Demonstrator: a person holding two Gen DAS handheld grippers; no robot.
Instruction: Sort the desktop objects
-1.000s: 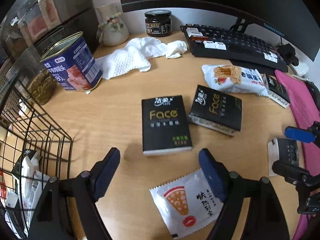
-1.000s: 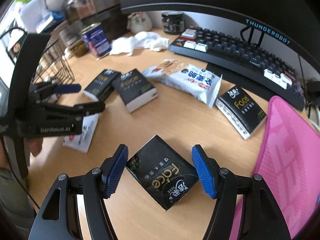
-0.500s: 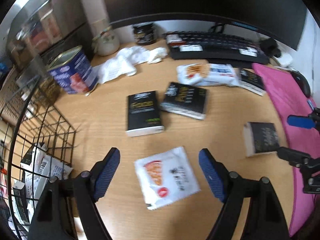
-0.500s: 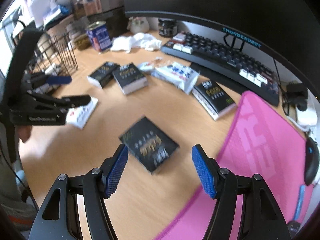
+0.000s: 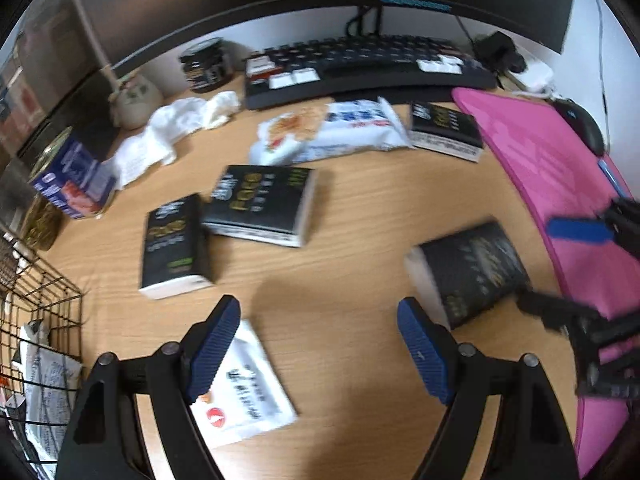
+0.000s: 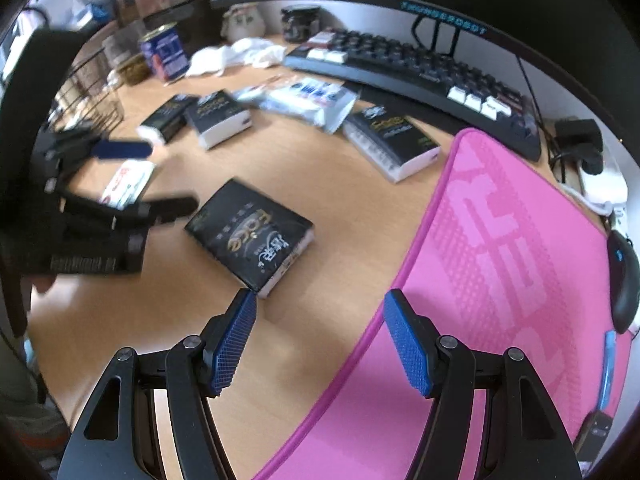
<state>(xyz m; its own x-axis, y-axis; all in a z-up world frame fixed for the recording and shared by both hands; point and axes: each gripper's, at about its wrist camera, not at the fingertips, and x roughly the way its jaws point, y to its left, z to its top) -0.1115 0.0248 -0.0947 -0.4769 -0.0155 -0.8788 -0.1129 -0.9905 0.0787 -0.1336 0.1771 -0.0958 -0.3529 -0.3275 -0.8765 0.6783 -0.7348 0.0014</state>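
Several black "Face" tissue packs lie on the wooden desk: one near both grippers (image 5: 472, 272) (image 6: 250, 236), two side by side (image 5: 260, 204) (image 5: 172, 240), one by the pink mat (image 5: 444, 130) (image 6: 392, 144). A white snack sachet (image 5: 244, 392) lies under my left gripper (image 5: 320, 352), which is open and empty. My right gripper (image 6: 320, 344) is open and empty, above the desk at the pink mat's edge, just short of the nearest pack. A large white-blue snack bag (image 5: 332, 128) lies in front of the keyboard.
A wire basket (image 5: 36, 320) with packets stands at the left. A blue tin (image 5: 72, 184), crumpled white cloth (image 5: 176, 128), dark jar (image 5: 206, 66), keyboard (image 5: 368, 64), pink mat (image 6: 500, 280) and mouse (image 6: 624, 280) surround the work area.
Both grippers have pulled back and swung right. The right gripper has backed away from the nearest tissue pack, which now lies ahead of its fingers. The sachet now lies under the left finger.
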